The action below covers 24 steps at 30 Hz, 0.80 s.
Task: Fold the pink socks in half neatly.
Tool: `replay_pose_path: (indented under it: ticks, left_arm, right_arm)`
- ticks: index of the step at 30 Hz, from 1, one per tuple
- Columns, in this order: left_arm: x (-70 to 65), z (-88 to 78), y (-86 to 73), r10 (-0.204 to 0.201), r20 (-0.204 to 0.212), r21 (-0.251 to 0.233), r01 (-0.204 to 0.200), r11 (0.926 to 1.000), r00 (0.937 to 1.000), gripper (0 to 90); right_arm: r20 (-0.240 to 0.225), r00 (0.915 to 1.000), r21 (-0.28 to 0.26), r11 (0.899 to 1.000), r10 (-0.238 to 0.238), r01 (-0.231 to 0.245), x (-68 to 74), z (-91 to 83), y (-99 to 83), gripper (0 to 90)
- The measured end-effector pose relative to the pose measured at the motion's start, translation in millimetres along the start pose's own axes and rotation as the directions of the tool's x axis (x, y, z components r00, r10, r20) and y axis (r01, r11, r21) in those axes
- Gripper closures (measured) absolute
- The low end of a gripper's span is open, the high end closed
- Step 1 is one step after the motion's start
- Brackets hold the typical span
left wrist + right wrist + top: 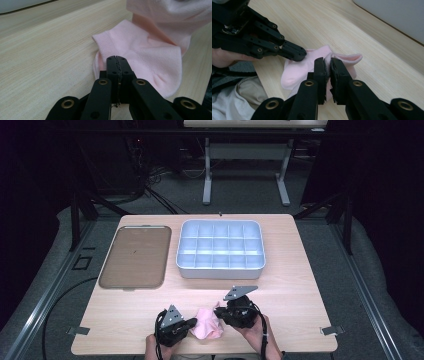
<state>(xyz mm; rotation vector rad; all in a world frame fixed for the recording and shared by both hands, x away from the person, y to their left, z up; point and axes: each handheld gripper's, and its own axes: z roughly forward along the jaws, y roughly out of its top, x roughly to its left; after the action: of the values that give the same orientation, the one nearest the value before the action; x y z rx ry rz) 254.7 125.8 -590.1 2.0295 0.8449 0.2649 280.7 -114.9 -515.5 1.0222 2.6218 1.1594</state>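
Pink knit: the sock (pixel 208 328) lay on the wooden table (pixel 300 285) directly between the two tongs, at the near edge.
Left tongs (pixel 117 60): jaws stood shut, nipping the sock's cuff edge; only a thin bite of fabric seemed caught.
Right tongs (pixel 327 65): jaws clamped on a fold of the sock's far end, lifting it off the wood.
Slip risk: a harder pull from the right could drag the cuff out of the left pinch, I judged.
Bunching risk: the fold might double up and make the sock lumpy.
Beyond the tongs: the divided bin (pixel 220 249) and brown tray (pixel 134 256) sat well apart, untouched.
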Motion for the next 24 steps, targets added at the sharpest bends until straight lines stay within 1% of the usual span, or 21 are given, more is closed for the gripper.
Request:
replay_pose_path:
  ticks: [3,4,6,7,9,10,12,13,16,18,19,24]
  left_arm:
    - [0.0,0.1,0.0,0.005,-0.002,-0.002,-0.005,1.0000,1.0000,89.4]
    - [-0.1,0.0,0.0,0.006,-0.002,-0.001,-0.006,1.0000,1.0000,89.4]
    - [0.0,0.0,0.0,0.006,-0.002,-0.002,-0.006,1.0000,1.0000,89.4]
    - [0.0,0.0,0.0,0.006,-0.002,-0.002,-0.006,1.0000,1.0000,89.4]
    - [0.4,0.0,0.0,-0.003,0.003,0.000,0.003,1.0000,1.0000,89.4]
    - [0.6,0.0,0.0,-0.003,0.004,0.000,0.003,1.0000,1.0000,89.4]
    - [0.1,-0.1,0.0,-0.001,0.000,0.000,0.001,1.0000,1.0000,89.4]
    - [0.1,-0.1,0.0,-0.001,0.000,0.000,0.001,1.0000,1.0000,89.4]
    - [-0.1,0.1,-0.1,0.001,-0.001,-0.002,-0.001,1.0000,1.0000,89.4]
    - [-0.3,0.0,-0.1,0.004,-0.002,-0.002,-0.004,1.0000,1.0000,89.4]
    - [-0.4,0.0,-0.1,0.005,-0.002,-0.001,-0.005,1.0000,1.0000,89.4]
    - [-0.4,-0.1,-0.1,0.006,-0.003,-0.001,-0.006,1.0000,1.0000,89.4]
  right_arm:
    - [-0.007,0.9999,-0.003,1.000,-0.014,0.014,5.0,7.2,4.5,83.4]
    - [-0.012,0.9997,0.004,1.000,-0.020,0.020,6.6,9.6,5.7,83.4]
    - [-0.007,0.9993,0.017,0.999,-0.036,0.036,9.9,15.7,7.3,83.4]
    - [-0.008,0.9993,0.024,0.999,-0.036,0.036,11.7,18.4,7.6,83.3]
    - [-0.010,0.9988,0.045,0.998,-0.048,0.048,15.0,23.4,8.2,83.3]
    - [-0.007,0.9985,0.047,0.997,-0.054,0.054,17.2,25.9,8.1,83.2]
    - [-0.010,0.9976,0.057,0.996,-0.069,0.069,20.5,29.6,7.8,83.2]
    - [-0.004,0.9975,0.059,0.996,-0.070,0.070,22.1,31.9,7.2,83.2]
    - [-0.009,0.9969,0.071,0.994,-0.079,0.079,24.9,37.8,5.2,83.2]
    - [-0.002,0.9963,0.075,0.993,-0.086,0.086,27.3,41.7,3.3,83.2]
    - [-0.006,0.9959,0.083,0.992,-0.090,0.090,27.8,43.1,2.4,83.1]
    - [-0.018,0.9952,0.085,0.992,-0.096,0.097,30.2,48.8,-2.7,81.5]
